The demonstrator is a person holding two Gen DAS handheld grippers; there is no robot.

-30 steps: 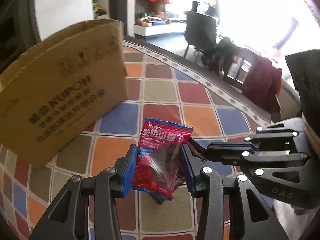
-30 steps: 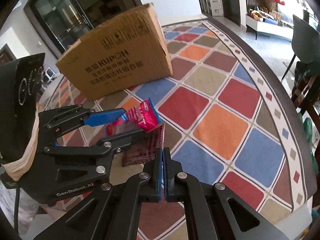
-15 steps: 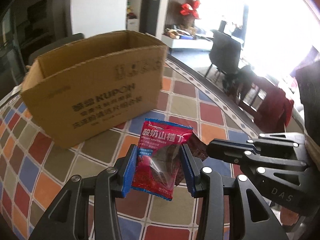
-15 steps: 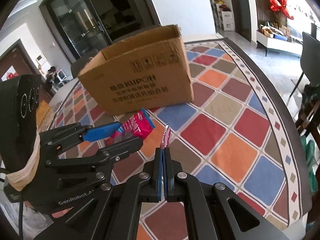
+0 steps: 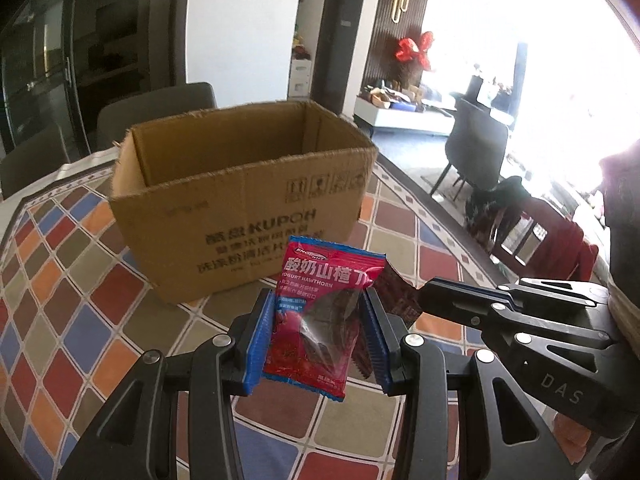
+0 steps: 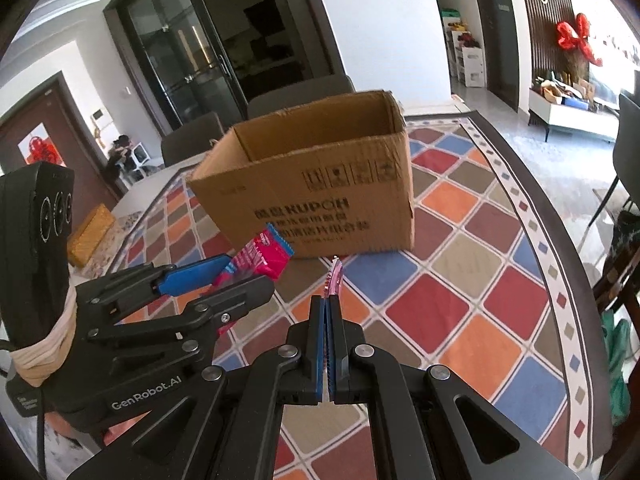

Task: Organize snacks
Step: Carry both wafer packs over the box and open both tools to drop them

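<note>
Item, left: left gripper [image 5: 316, 332], blue pads pressed on both sides of a red yogurt-hawthorn packet [image 5: 320, 312], which stands upright between them, clear of the tablecloth [image 5: 72, 312]. Item, centre: open cardboard box [image 5: 244, 216], upright on the checked cloth; over the last second it has gone from a looming side wall to a view over its rim into the opening, so both grippers have risen and squared up in front of it. No contents can be seen from here. Item, right: right gripper [image 6: 328, 344], jaws narrowed to a sliver on a thin dark-red packet [image 6: 334, 280], seen edge-on in its own view and touching the first packet in the left view. Judgement: both snacks are lifted and short of the box; carrying over the rim and releasing remain.
</note>
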